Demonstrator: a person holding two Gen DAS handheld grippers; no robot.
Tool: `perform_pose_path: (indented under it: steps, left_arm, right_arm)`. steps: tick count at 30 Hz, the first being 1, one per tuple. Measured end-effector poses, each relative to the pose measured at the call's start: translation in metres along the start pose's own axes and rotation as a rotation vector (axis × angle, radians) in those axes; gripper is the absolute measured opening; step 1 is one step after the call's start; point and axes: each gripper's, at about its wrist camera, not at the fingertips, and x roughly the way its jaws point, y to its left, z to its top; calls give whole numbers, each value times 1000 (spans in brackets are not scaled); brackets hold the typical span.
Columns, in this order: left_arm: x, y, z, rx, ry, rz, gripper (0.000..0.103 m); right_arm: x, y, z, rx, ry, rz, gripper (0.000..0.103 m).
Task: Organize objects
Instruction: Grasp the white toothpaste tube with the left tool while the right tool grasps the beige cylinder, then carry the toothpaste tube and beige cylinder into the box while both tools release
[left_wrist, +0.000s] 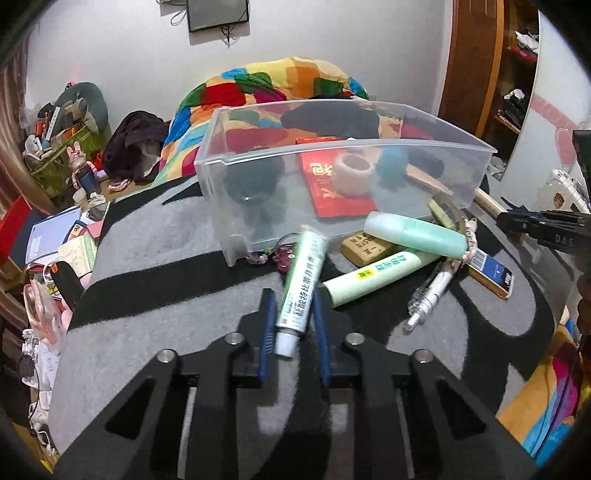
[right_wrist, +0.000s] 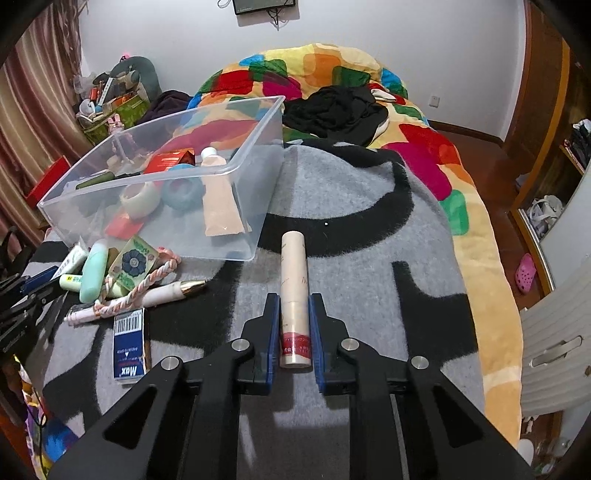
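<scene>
On blanket, near edge: loose pile of small toiletries beside clear bin (left_wrist: 343, 155); bin sits toward blanket's far side, already holds tape rolls, red packet, a tube.
Left gripper (left_wrist: 294, 308): closed on white-green tube (left_wrist: 301, 291), pads gripping its lower half near the cap end; tube tilts up toward bin.
Right gripper (right_wrist: 293, 314): closed on beige tube (right_wrist: 293, 295), pads at mid-body; its top end points toward bin's near corner, rest lies along blanket's middle, apart from the pile.
White-green tube, handling: prob. light, soft-walled, squashes if pinched hard; crimped tail floppy. Best hold is near the cap shoulder, where it's stiffest.
Beige tube, handling: looks rigid, smooth, round, so may roll or slip in pads; light. Mid-body grip seems OK, keep it level.
Bin: thin clear plastic, light, could slide on blanket if bumped.
Left over: mint bottle (left_wrist: 415, 234), pen (right_wrist: 173, 291), blue Max box (right_wrist: 129, 345), braided cord (right_wrist: 144, 286).
Risk: cord is tangled among pile items, may drag neighbours.
</scene>
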Motion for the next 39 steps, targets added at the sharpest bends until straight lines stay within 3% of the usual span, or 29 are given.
perform_pose_path:
  steps: [14,26,39]
  left_arm:
    - [-48,8,-20,-99,-69,0,15]
    - [-73,9,18,-135,-185,-54,15]
    - [-30,22,68,-189,-106,-121,15]
  right_arm:
    - [-44,1,3,6,-98,39,14]
    - [-75,27,29,-45,-204,82,14]
    - [-33,45,71,-65,-153,127,14]
